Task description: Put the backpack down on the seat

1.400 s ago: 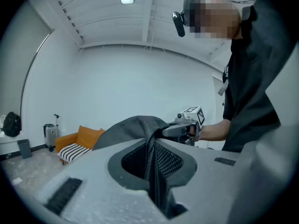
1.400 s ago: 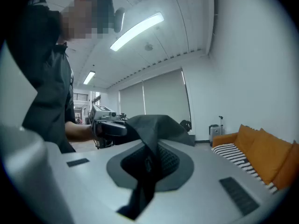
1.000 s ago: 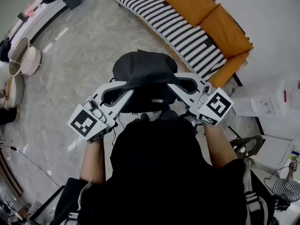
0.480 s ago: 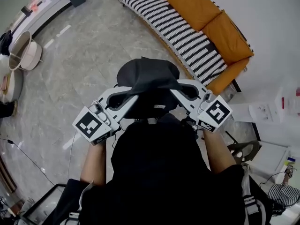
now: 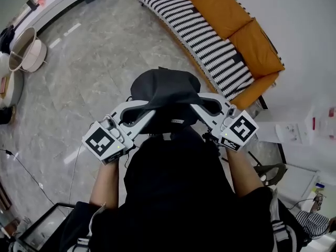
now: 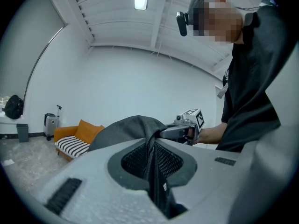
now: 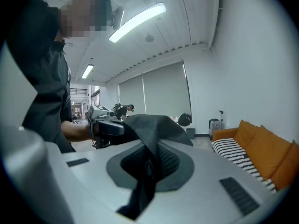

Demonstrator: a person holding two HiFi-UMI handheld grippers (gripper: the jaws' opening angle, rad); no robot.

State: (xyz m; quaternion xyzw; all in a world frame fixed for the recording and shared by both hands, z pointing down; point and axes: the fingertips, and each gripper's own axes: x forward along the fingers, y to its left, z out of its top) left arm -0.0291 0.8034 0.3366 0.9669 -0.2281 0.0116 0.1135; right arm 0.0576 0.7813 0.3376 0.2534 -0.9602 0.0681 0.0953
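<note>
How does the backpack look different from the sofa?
The backpack is all black; the sofa is orange with a black-and-white striped seat. The backpack hangs in the air, pinched by the left claw and the right claw; the sofa stands on the floor by the wall. The backpack looks bunched and rounded; the sofa is long and stretched out. Both look soft and made of cloth.

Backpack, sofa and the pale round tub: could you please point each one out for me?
backpack (image 5: 165, 88), head view, top of its dark fabric.
sofa (image 5: 254, 41), head view, orange back cushion.
pale round tub (image 5: 35, 58), head view, outer wall.
</note>
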